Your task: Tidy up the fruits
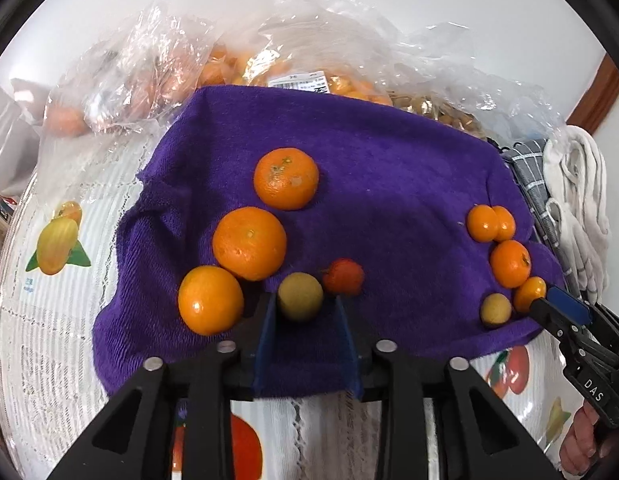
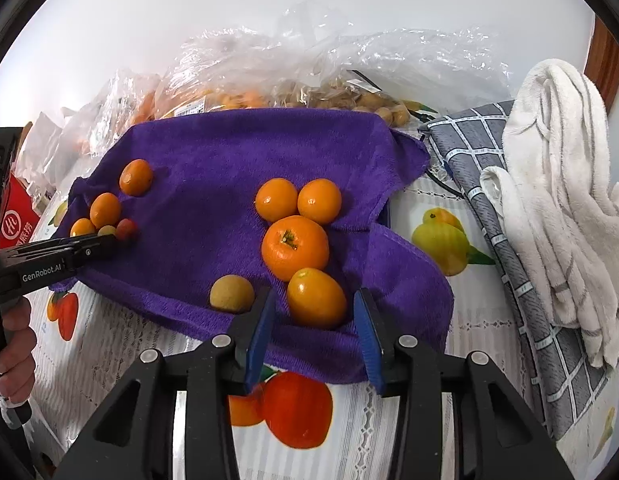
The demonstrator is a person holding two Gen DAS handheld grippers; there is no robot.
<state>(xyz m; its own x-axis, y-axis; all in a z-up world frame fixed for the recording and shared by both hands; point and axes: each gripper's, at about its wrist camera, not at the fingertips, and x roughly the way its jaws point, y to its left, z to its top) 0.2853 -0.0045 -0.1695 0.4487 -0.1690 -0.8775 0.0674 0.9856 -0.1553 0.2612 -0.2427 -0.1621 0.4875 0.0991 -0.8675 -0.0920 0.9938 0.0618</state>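
Likely to roll: round fruit resting loose on a soft, rumpled purple towel (image 1: 389, 184), near its front edge, with the tablecloth (image 1: 49, 340) just below. Could be nudged off toward 6 o'clock by any sideways brush of a blue finger (image 1: 265, 344), since nothing pens the pieces in. Could also be knocked into neighbours: in the left wrist view, three large oranges (image 1: 249, 243) touching in a chain from 12 to 9 o'clock of the left gripper (image 1: 305, 320), and a small red fruit (image 1: 343, 276) just beside at 1 o'clock. Left gripper narrowly parted, straddling a small yellow-green fruit (image 1: 300, 297); a slight gap showing on both sides, so not clamped, as far as can be told. Right gripper (image 2: 315, 316) likewise partly open around a small oval orange fruit (image 2: 316, 298), fingers standing off its sides, not pressing. Just beyond it at 12 o'clock, a bigger orange (image 2: 295, 247) touching it, then two more behind; a tan round fruit (image 2: 232, 293) just outside the left finger at 9 o'clock. Risk of bruising or squirting the small fruit out forward if squeezed off-centre.
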